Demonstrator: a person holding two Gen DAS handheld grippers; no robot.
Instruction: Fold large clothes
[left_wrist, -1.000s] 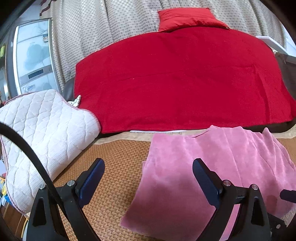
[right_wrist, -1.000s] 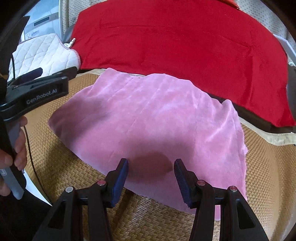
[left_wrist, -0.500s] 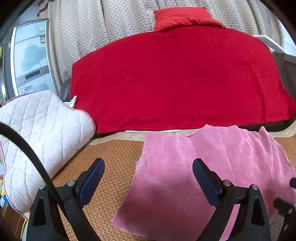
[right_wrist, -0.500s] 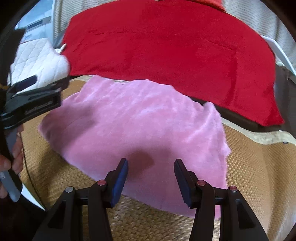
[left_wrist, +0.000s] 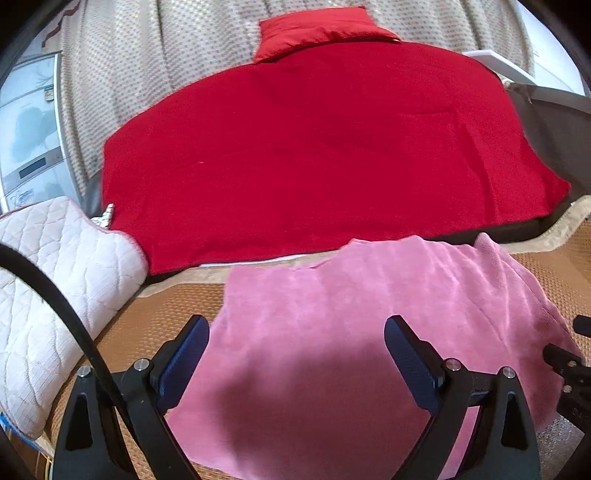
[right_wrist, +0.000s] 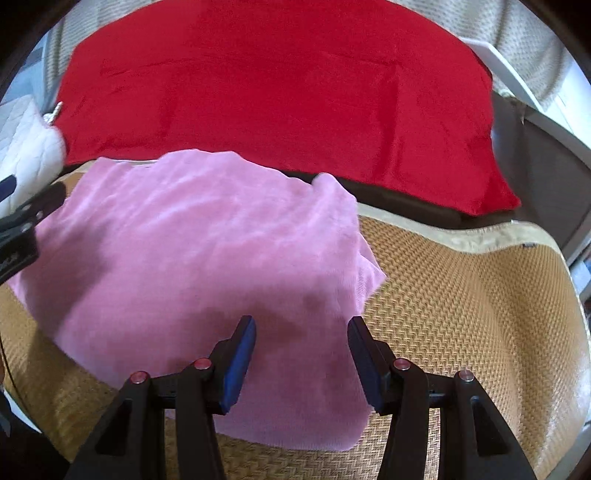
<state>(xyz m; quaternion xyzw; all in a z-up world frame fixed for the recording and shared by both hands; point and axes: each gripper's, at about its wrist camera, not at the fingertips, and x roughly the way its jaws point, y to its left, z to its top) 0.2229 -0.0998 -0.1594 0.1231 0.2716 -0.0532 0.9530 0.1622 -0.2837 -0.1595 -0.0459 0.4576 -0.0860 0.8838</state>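
- Your left tongs (left_wrist: 297, 354) gape wide above the pink garment (left_wrist: 369, 332), gripping nothing
- Your right tongs (right_wrist: 301, 354) hang half open over it, empty

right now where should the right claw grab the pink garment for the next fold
Probably the near right corner of the pink garment, coming in low from the near edge. It lies flat on the woven mat, and only the edges offer a lip. The right claw hangs open above that edge.
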